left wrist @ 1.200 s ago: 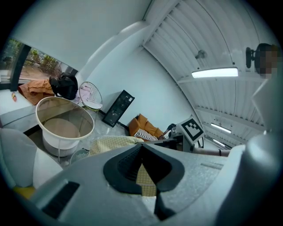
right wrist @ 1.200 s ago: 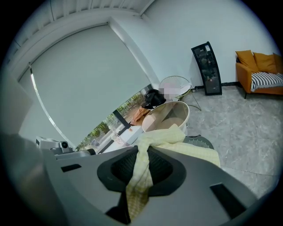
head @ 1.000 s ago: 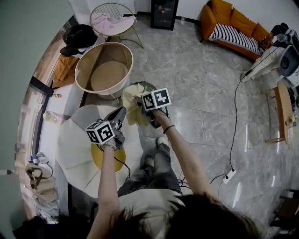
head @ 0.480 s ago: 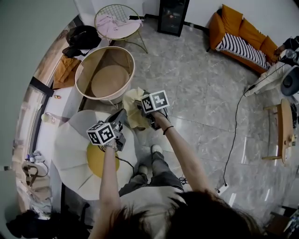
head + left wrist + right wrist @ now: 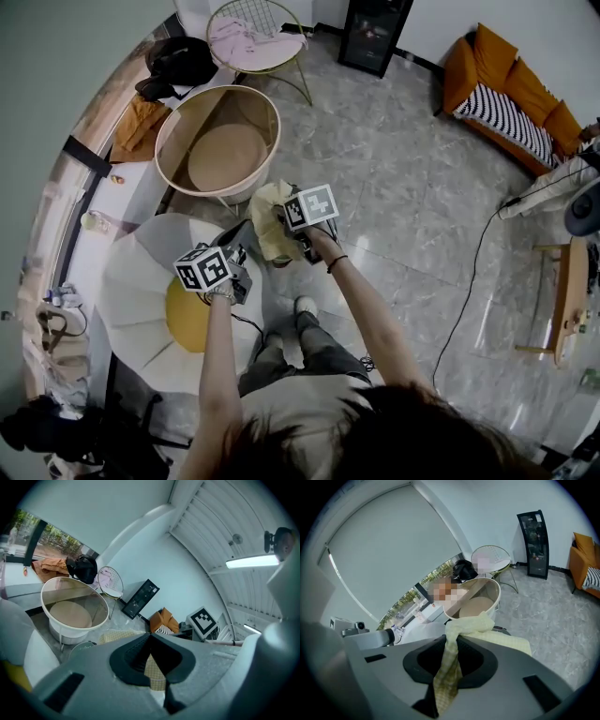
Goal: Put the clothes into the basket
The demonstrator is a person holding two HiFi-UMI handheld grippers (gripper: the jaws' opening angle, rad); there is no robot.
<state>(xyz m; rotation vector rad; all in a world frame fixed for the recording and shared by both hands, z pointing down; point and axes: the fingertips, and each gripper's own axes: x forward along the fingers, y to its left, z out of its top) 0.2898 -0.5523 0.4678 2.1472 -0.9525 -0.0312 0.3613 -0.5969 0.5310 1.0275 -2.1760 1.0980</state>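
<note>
One yellow checked cloth (image 5: 265, 217) hangs pinched in both our left gripper (image 5: 151, 660) and right gripper (image 5: 447, 663), just short of the basket (image 5: 187, 122) at far left. It looks empty, so we judge every deposit remains.

Has a grey marble-tile floor (image 5: 403, 187), white walls (image 5: 140, 536), an orange sofa (image 5: 511, 94), a black cabinet (image 5: 375, 33), a round wire chair (image 5: 258, 37), a window (image 5: 47, 538), a lit ceiling strip (image 5: 253, 562)

Head view steeply down from overhead; 2 gripper views along jaws; basket (image 5: 202, 112) common.
</note>
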